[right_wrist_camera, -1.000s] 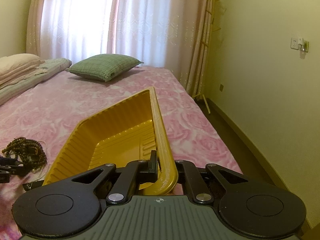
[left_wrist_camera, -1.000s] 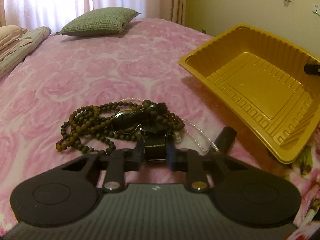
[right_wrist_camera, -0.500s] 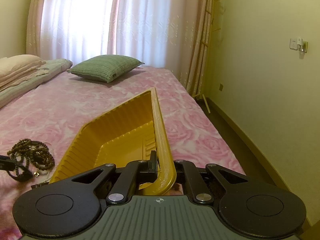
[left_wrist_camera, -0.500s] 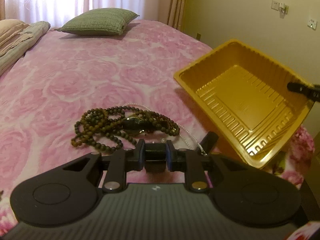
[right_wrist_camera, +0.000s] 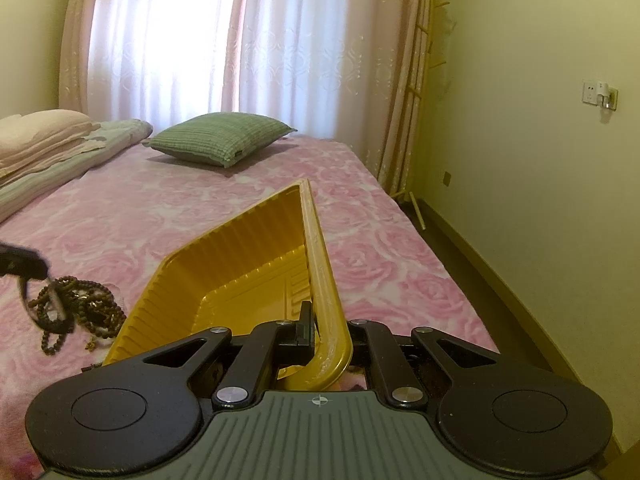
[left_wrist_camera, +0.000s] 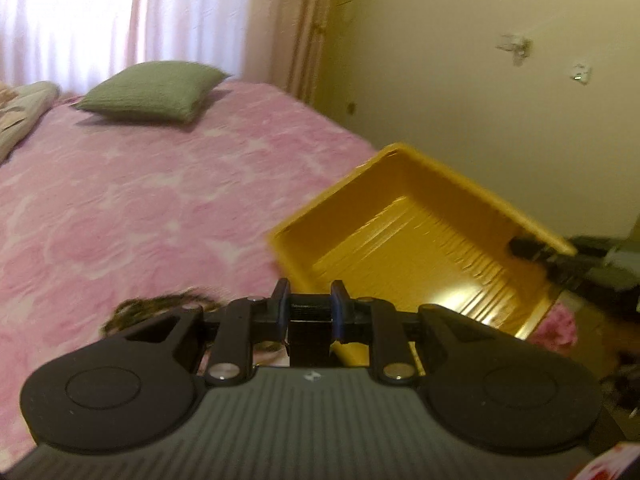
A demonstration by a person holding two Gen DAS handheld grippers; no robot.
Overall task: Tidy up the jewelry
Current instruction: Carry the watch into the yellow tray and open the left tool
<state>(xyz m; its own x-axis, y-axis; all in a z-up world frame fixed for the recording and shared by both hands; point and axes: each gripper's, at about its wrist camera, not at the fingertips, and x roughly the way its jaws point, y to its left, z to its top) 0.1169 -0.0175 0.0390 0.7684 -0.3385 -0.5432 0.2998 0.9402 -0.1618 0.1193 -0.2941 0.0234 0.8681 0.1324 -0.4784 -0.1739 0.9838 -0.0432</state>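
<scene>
My right gripper (right_wrist_camera: 320,330) is shut on the near rim of a yellow plastic tray (right_wrist_camera: 248,280) and holds it tilted above the pink bedspread. The tray also shows in the left wrist view (left_wrist_camera: 420,248), tilted toward me, empty. My left gripper (left_wrist_camera: 310,304) is shut on a black strap-like piece (left_wrist_camera: 310,320) and is lifted above the bed. In the right wrist view the left gripper's tip (right_wrist_camera: 24,266) holds a dark loop (right_wrist_camera: 40,304) that hangs into a heap of brown bead strands (right_wrist_camera: 80,312). The beads show blurred behind the left gripper (left_wrist_camera: 160,304).
A green cushion (right_wrist_camera: 220,138) lies at the far end of the bed, folded bedding (right_wrist_camera: 52,140) at the far left. Curtains (right_wrist_camera: 240,40) hang behind. The bed's right edge (right_wrist_camera: 440,260) drops to a dark floor beside a yellow wall.
My left gripper has lifted and swung right toward the tray, pulling a dark loop up from the bead heap. The right gripper keeps the tray tilted, nearly still.
</scene>
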